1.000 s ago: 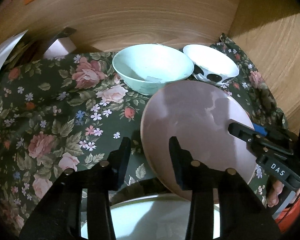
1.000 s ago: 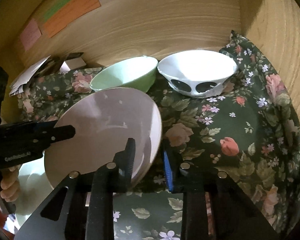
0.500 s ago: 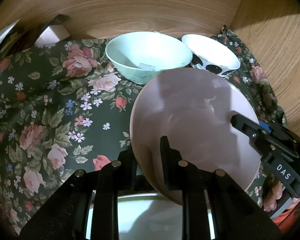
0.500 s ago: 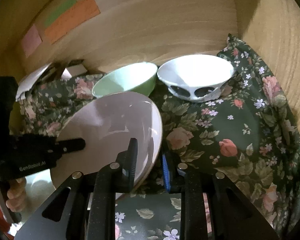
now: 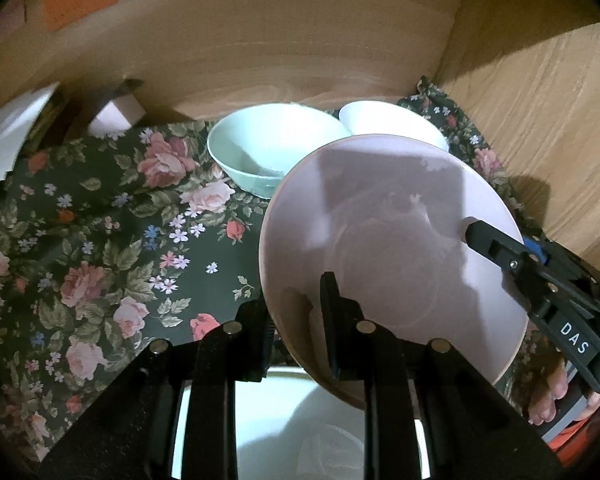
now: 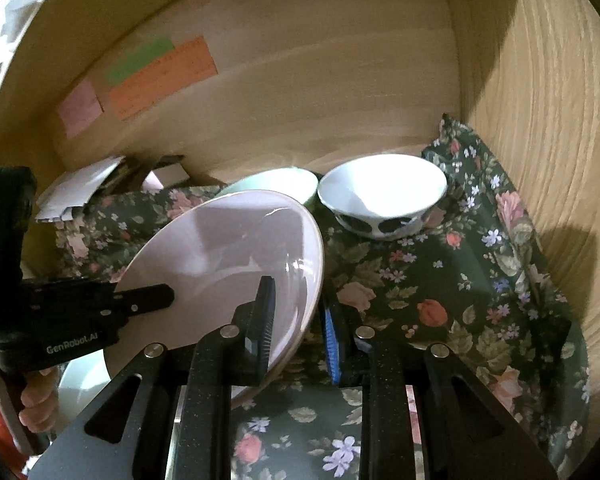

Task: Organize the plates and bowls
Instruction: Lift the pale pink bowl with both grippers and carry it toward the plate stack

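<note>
1. Plate handling is shared between both hands: the pink plate (image 5: 392,240) is pinched at two places on its rim, so it hangs level enough not to swing or slip.
2. The left gripper (image 5: 296,324) has its jaws pressed onto the plate's near-left rim, one finger over the face and one under it.
3. The right gripper (image 6: 300,316) pinches the plate's right rim the same way, its blue-padded finger beneath; its black finger also shows in the left wrist view reaching in over the plate's right edge.
4. The plate sits tilted above the floral cloth (image 5: 112,240) on the desk, clear of it, with a white dish (image 5: 300,420) just below its near edge, likely the stack it came off or is bound for.
5. Behind it stand the mint-green bowl (image 5: 268,148) and the white bowl with black spots (image 6: 384,196), side by side against the wooden back wall (image 6: 300,92).
6. Against the frame a second ago, the left gripper's jaws, then spread beside the rim, have closed onto it, and the plate now hides more of both bowls, so it appears to have been raised.
</note>
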Tool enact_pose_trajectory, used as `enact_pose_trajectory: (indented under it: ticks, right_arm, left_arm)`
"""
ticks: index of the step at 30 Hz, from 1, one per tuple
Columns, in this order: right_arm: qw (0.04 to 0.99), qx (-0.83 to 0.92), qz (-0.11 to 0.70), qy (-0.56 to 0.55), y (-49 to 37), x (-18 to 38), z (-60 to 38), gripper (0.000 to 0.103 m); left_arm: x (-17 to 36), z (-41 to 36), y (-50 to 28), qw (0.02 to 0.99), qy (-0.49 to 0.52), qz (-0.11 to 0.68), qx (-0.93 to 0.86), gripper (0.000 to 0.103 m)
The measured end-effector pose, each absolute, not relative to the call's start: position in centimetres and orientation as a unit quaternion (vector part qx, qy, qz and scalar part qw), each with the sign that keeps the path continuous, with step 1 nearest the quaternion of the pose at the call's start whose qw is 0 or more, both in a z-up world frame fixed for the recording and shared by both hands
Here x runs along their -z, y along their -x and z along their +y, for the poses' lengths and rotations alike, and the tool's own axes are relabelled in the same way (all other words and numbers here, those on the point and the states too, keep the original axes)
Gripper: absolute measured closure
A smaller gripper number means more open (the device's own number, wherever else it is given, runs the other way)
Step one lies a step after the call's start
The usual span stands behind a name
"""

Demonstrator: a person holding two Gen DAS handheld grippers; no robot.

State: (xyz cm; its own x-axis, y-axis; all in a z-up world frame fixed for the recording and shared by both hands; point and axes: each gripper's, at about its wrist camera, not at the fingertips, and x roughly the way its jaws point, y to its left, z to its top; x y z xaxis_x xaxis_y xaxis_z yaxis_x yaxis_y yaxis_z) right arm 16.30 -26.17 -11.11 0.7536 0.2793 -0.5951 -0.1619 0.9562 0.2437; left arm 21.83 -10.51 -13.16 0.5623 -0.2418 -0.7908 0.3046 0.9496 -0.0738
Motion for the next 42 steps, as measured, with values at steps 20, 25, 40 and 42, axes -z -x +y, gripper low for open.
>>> enact_pose_trajectory:
  ticks: [20, 25, 40, 42]
  right_arm:
    - [0.941, -0.146, 0.298, -0.067, -12.7, 8.8, -21.9, 0.083]
    - [0.94, -0.158, 0.297, -0.059, -12.2, 8.6, -20.2, 0.083]
    - [0.935, -0.197, 0.291, -0.044, -10.2, 8.3, -14.7, 0.083]
    - [0.934, -0.202, 0.292, -0.041, -9.9, 8.2, -13.9, 0.083]
  left_arm:
    - [9.9, -6.2, -16.6, 0.908, -0.005, 0.4, 0.125, 0.082]
    - [9.7, -4.4, -15.2, 0.912, 0.006, 0.395, 0.114, 0.082]
    - [9.6, 1.5, -10.7, 0.922, 0.034, 0.379, 0.077, 0.082]
    - [9.4, 2.3, -10.1, 0.924, 0.036, 0.374, 0.072, 0.082]
